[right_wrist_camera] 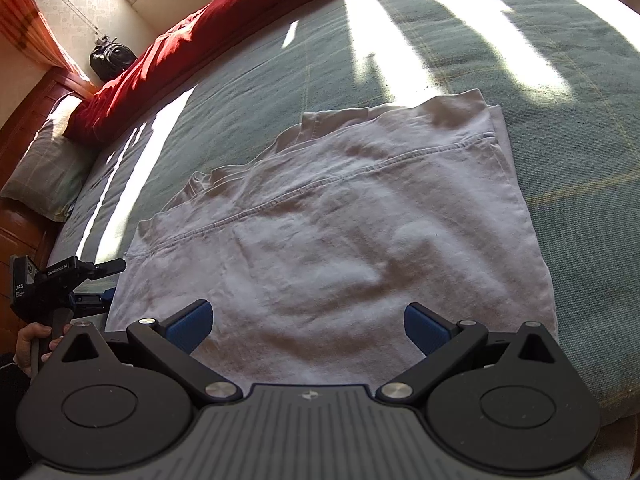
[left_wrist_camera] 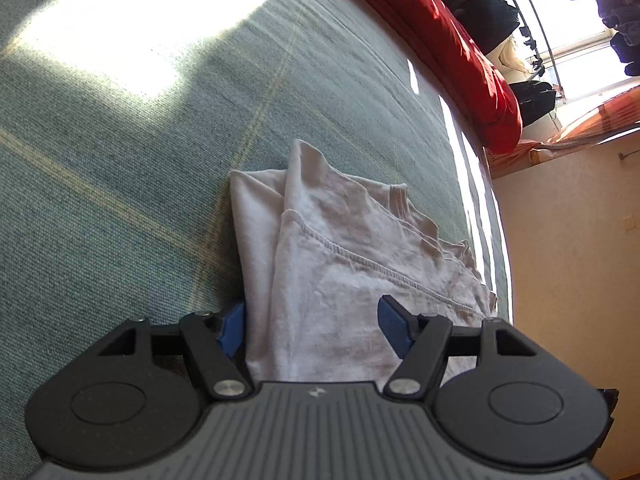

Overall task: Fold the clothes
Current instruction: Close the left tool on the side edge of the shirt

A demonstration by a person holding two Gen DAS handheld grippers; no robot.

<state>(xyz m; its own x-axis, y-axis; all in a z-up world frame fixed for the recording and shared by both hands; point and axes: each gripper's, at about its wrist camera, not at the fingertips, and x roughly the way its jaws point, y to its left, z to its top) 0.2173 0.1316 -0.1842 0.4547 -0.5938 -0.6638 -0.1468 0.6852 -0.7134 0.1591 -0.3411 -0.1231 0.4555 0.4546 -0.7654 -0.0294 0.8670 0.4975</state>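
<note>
Both grippers, left (left_wrist_camera: 310, 326) and right (right_wrist_camera: 308, 326), hang with jaws spread wide over a folded white shirt (right_wrist_camera: 340, 232), gripping nothing. It lies flat on the green bedspread (right_wrist_camera: 560, 100), beside a red duvet (right_wrist_camera: 180, 52).

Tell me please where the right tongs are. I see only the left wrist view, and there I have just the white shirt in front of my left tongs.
Observer: The right tongs stand open over the near edge of the white shirt and grip nothing.
Operator: Can you see my left tool from outside?
Observer: Yes. The left tongs are at the shirt's left edge, and a hand holds the handle below them.
Operator: Is there anything on the bed that I miss?
Observer: A pillow lies at the end of the red duvet, beyond the shirt's collar side.
</note>
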